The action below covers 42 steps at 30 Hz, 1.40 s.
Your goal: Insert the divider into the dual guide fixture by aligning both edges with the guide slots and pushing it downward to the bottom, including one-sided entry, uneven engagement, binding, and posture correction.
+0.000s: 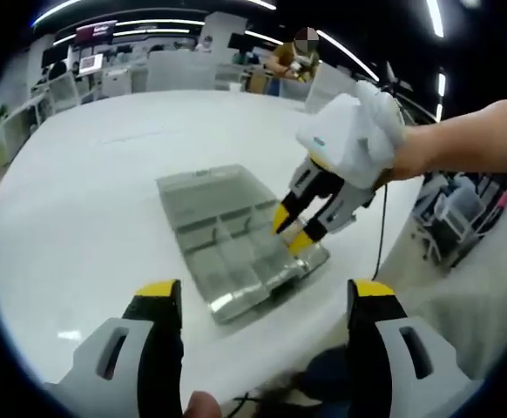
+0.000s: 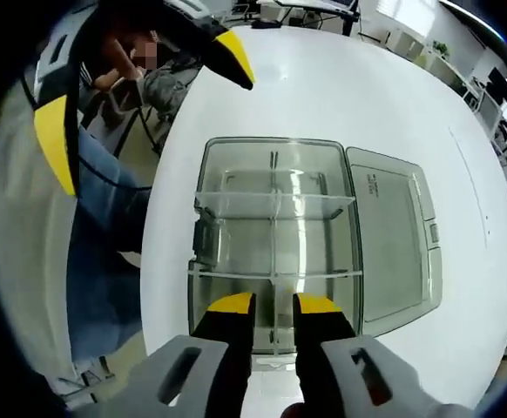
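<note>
A clear plastic box (image 1: 223, 239) lies on the white table with its lid (image 1: 210, 185) folded open. In the right gripper view the box (image 2: 275, 174) holds two clear cross dividers (image 2: 275, 205) in its wall slots. A thin clear divider (image 2: 273, 261) runs down the middle towards my jaws. My right gripper (image 2: 274, 306) is at the box's near wall, its yellow tips close together on that divider's edge. From the left gripper view, the right gripper (image 1: 294, 231) hangs over the box's right end. My left gripper (image 1: 267, 300) is held back from the box, open and empty.
The white table (image 1: 79, 200) is round, and its edge curves close to the box on the person's side. The person's blue trouser legs (image 2: 105, 226) are beside that edge. A black cable (image 1: 381, 235) hangs from the right gripper. Desks and chairs stand beyond the table.
</note>
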Motion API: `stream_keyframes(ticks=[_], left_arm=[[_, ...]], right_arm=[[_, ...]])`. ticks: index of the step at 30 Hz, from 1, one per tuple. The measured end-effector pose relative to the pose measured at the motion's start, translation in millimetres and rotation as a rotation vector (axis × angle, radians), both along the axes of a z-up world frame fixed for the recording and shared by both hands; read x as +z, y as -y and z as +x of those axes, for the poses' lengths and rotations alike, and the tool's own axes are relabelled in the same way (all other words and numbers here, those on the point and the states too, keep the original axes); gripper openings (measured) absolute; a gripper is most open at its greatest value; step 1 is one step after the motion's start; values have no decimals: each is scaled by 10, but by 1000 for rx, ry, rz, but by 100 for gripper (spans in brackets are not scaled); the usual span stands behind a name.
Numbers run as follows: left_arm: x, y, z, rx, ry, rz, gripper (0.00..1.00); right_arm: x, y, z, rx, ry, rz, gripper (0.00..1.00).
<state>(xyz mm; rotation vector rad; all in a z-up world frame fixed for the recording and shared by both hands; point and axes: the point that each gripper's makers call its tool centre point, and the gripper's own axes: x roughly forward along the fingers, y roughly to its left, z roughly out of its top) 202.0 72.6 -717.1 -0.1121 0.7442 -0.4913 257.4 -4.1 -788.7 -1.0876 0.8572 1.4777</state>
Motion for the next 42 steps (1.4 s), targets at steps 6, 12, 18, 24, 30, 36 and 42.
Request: stream_keyframes(ticks=[6, 12, 18, 24, 30, 36, 42], left_arm=[[-6, -64, -7, 20, -2, -9, 75], [6, -117, 4, 28, 2, -13, 75], [19, -157, 20, 34, 6, -14, 75], [54, -184, 31, 30, 10, -9, 75], [76, -217, 15, 32, 8, -19, 75], [68, -253, -41, 29, 2, -19, 75], [63, -275, -34, 31, 0, -17, 75]], right_arm=[[77, 39, -3, -30, -3, 39, 18], [201, 67, 4, -87, -24, 102, 23], [291, 109, -26, -123, -37, 163, 27], [328, 151, -59, -132, -36, 189, 30], [410, 130, -98, -202, -54, 267, 35], [470, 137, -185, -225, -72, 318, 42], [527, 169, -195, -263, -74, 354, 46]])
